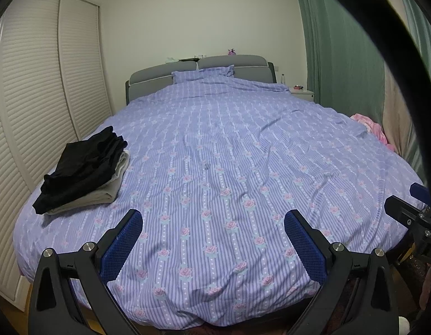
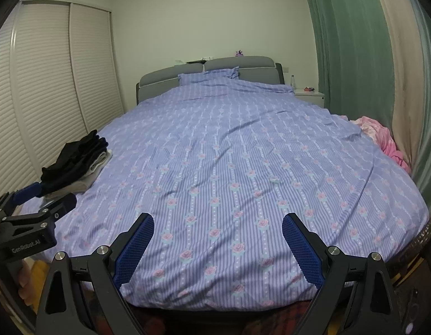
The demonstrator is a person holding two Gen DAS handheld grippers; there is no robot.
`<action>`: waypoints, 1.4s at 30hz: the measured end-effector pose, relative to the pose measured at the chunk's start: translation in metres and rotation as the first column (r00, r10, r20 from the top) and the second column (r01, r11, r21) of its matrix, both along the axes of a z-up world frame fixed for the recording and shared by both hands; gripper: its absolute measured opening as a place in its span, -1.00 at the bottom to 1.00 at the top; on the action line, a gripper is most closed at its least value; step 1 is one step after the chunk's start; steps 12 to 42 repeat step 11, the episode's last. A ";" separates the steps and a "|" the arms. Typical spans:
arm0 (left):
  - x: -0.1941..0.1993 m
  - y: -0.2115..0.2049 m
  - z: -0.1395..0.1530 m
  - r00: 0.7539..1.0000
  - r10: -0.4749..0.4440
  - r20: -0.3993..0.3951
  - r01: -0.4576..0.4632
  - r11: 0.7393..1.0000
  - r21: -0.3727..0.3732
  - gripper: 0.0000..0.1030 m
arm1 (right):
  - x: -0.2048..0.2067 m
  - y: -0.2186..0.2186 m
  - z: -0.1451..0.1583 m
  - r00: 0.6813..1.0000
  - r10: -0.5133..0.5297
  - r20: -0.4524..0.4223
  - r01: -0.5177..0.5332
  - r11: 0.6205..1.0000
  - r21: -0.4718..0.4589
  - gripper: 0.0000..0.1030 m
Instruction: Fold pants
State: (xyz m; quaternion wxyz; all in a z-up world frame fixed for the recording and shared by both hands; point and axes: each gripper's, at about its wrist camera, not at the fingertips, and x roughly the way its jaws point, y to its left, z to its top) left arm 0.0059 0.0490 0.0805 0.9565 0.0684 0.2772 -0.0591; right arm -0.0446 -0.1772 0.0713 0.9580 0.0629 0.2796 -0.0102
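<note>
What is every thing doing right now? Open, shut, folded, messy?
Left hand-held gripper: open, empty.
Right hand-held gripper: open, empty.
Stack of black and grey clothes: folded, piled at the bed's left edge.
Purple striped floral duvet: spread out, slightly wrinkled.
Pink crumpled fabric: bunched at the bed's right edge.
White slatted wardrobe doors: shut.
Green curtain: drawn.
</note>
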 end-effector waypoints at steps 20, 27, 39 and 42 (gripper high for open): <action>0.005 0.007 -0.003 1.000 0.004 0.010 -0.004 1.000 -0.011 1.00 | 0.010 -0.001 -0.008 1.000 0.008 -0.022 -0.008 1.000 -0.006 0.83; 0.005 0.007 -0.003 1.000 0.004 0.010 -0.004 1.000 -0.011 1.00 | 0.010 -0.001 -0.008 1.000 0.008 -0.022 -0.008 1.000 -0.006 0.83; 0.005 0.007 -0.003 1.000 0.004 0.010 -0.004 1.000 -0.011 1.00 | 0.010 -0.001 -0.008 1.000 0.008 -0.022 -0.008 1.000 -0.006 0.83; 0.005 0.007 -0.003 1.000 0.004 0.010 -0.004 1.000 -0.011 1.00 | 0.010 -0.001 -0.008 1.000 0.008 -0.022 -0.008 1.000 -0.006 0.83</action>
